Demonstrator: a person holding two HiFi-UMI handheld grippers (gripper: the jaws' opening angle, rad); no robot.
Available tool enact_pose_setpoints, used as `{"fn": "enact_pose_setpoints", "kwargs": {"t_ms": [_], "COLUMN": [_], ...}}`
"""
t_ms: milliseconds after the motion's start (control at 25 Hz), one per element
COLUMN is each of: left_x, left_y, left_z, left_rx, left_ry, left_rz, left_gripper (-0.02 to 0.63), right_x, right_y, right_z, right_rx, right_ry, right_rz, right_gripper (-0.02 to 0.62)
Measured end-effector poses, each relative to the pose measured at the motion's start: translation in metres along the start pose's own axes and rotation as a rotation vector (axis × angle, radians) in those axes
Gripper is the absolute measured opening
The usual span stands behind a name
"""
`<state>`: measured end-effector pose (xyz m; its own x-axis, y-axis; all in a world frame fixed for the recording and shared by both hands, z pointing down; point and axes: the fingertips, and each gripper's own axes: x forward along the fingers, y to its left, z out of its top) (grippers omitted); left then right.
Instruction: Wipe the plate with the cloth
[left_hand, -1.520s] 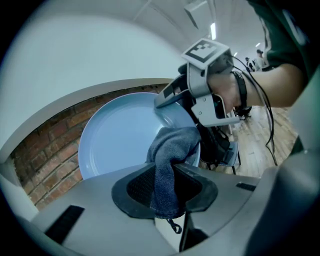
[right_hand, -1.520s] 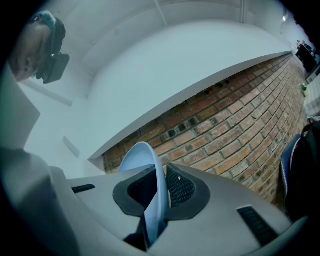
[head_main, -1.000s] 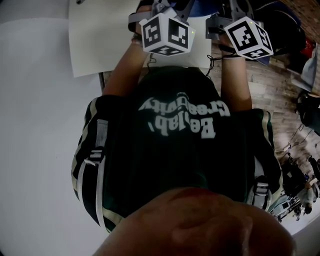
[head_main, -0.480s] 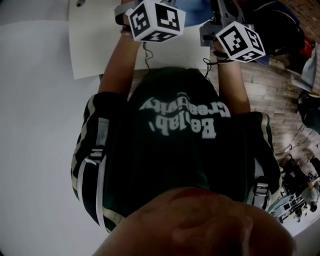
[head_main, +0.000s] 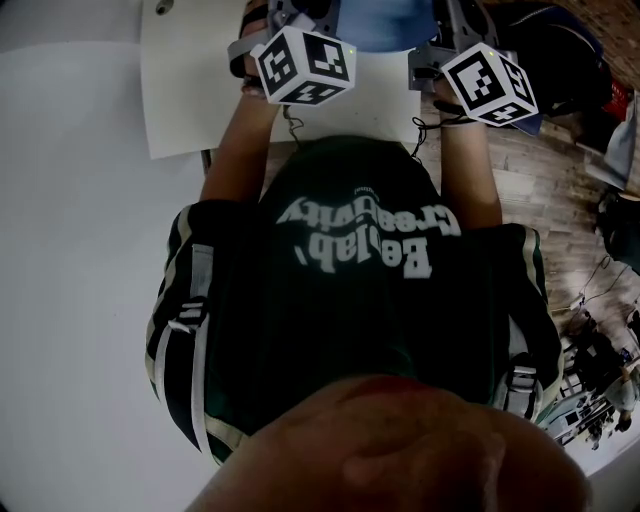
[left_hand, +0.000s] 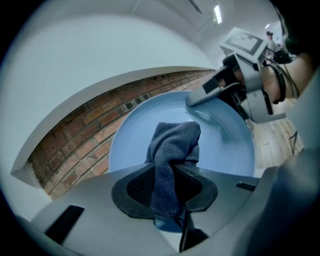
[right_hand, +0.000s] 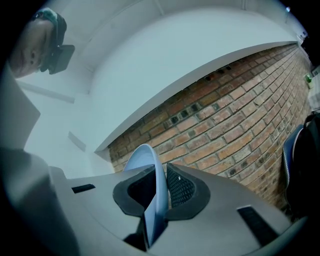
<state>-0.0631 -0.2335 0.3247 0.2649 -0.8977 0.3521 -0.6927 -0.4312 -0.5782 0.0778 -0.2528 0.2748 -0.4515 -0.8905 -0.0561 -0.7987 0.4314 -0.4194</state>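
Note:
A light blue plate (left_hand: 125, 145) is held up on edge in the air. My right gripper (right_hand: 157, 175) is shut on its rim, and the plate (right_hand: 150, 165) shows edge-on between the pads. In the left gripper view that gripper (left_hand: 212, 92) clamps the rim at upper right. My left gripper (left_hand: 170, 172) is shut on a dark blue-grey cloth (left_hand: 172, 145), whose bunched end lies against the plate's face. The head view shows only the two marker cubes (head_main: 303, 65) (head_main: 490, 85) and a slice of the plate (head_main: 385, 20) at the top edge.
A white table (head_main: 190, 90) lies under and left of the hands. A red brick wall (right_hand: 240, 110) stands behind the plate, under a white ledge. Wooden floor (head_main: 540, 170) and dark bags lie to the right. The person's own torso fills most of the head view.
In the head view the left gripper's cube has shifted up and to the left, nearer the plate. The right gripper's cube has hardly moved.

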Motion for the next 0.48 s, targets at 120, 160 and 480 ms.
{"fn": "enact_pose_setpoints", "kwargs": {"t_ms": [120, 160, 480], "left_x": [-0.01, -0.011, -0.002], "left_y": [-0.022, -0.031, -0.07], "left_z": [-0.01, -0.009, 0.014], "left_rx": [-0.004, 0.0, 0.019], "left_ry": [0.006, 0.002, -0.053], "left_rz": [-0.041, -0.058, -0.142], "left_gripper": [0.098, 0.098, 0.098], "right_x": [-0.002, -0.002, -0.001], "right_y": [0.002, 0.002, -0.002], "right_z": [0.0, -0.001, -0.008], "right_rx": [-0.002, -0.001, 0.002], "right_ry": [-0.006, -0.006, 0.022], "right_rz": [-0.001, -0.001, -0.001], "right_gripper": [0.023, 0.023, 0.029]}}
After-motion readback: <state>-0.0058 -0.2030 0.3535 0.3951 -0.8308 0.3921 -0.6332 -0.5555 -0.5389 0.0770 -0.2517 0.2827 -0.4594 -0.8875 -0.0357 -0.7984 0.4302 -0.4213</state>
